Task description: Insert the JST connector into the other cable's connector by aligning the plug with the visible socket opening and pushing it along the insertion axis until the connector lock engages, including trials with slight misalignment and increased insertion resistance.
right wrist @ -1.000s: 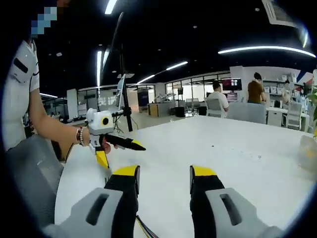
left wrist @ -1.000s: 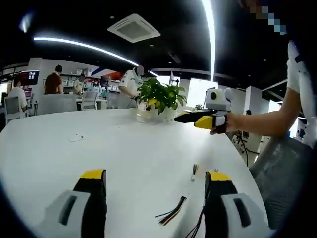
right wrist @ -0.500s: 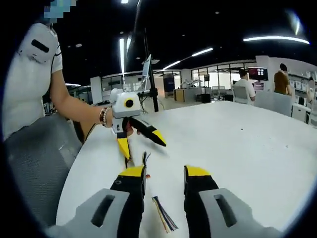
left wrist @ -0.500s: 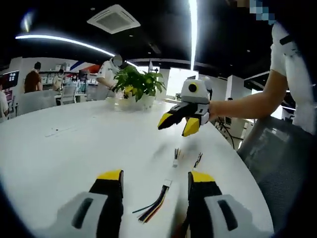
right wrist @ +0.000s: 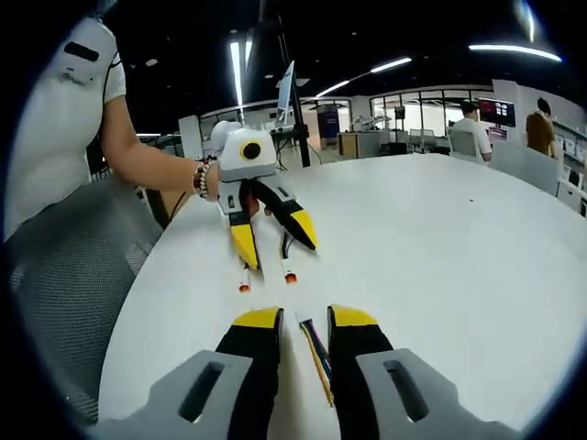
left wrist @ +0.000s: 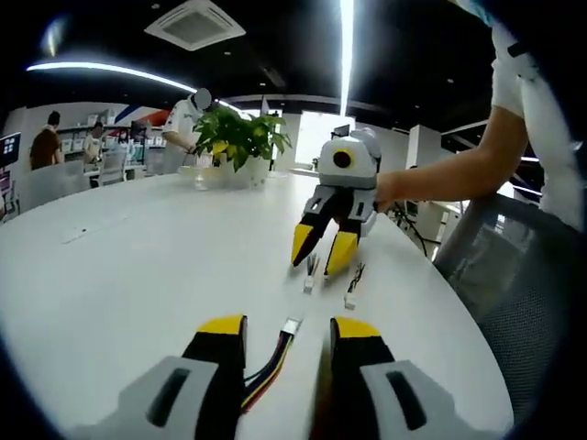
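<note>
Straddling one cable (left wrist: 275,359) each on the table (left wrist: 138,266), the left gripper (left wrist: 287,332) and right gripper (right wrist: 304,319) stand narrowly open, holding nothing; centre each connector (left wrist: 292,326) before closing.

Both grippers lowered over cables (jaws narrower): left gripper (left wrist: 280,332), right gripper (right wrist: 304,318).

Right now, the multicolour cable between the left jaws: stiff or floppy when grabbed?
Probably floppy: the multicolour cable is thin loose wires lying curved on the table. Likely very light, with only a small white connector at its end. It may slide on the smooth tabletop if the left gripper nudges it.
</note>
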Tool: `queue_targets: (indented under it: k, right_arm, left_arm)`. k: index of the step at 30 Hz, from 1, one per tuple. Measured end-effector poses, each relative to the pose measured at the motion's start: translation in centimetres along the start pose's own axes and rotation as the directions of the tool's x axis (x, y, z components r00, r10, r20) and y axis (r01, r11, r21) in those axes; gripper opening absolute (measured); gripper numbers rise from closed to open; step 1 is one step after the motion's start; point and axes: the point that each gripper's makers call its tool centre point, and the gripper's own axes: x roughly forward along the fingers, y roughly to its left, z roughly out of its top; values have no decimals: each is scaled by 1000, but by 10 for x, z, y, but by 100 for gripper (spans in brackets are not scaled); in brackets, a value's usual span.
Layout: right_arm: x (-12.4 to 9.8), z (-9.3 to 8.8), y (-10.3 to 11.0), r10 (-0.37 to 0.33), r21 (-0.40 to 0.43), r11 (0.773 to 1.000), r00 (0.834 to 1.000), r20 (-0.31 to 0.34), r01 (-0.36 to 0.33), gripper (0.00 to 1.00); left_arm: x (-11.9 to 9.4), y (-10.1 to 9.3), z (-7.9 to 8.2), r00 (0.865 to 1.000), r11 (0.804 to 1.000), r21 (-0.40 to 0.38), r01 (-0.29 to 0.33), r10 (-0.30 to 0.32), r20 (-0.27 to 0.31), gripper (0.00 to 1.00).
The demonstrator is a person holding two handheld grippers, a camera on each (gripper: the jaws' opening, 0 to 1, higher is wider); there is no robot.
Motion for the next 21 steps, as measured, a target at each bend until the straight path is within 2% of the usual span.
queue_targets:
  k: [3, 7, 16, 19, 21]
  right_arm:
    - [2, -1, 1, -3, -2, 1000, 1000, 2, 3, 17]
    - [3, -1, -1, -10, -11, 1000, 1000, -1, 10, 11]
    - [3, -4, -1, -12, 11, 1000, 1000, 5, 12, 8]
    - [3, -4, 0, -9, 16, 1000, 1000, 9, 9, 7]
    - [3, -4, 1, -3, 18, 1000, 1000, 11, 3, 5]
  left_arm:
    - [1, 0, -1, 1000, 1000, 18, -1, 1, -3, 25]
    - [1, 2, -2, 1000, 1000, 0, -2, 2, 5, 22]
    - [1, 3, -9, 1000, 1000, 13, -4, 4, -15, 18]
    - [1, 3, -10, 1000, 1000, 8, -2, 2, -20, 12]
    - [0, 4, -10, 1000, 1000, 10, -4, 4, -18, 12]
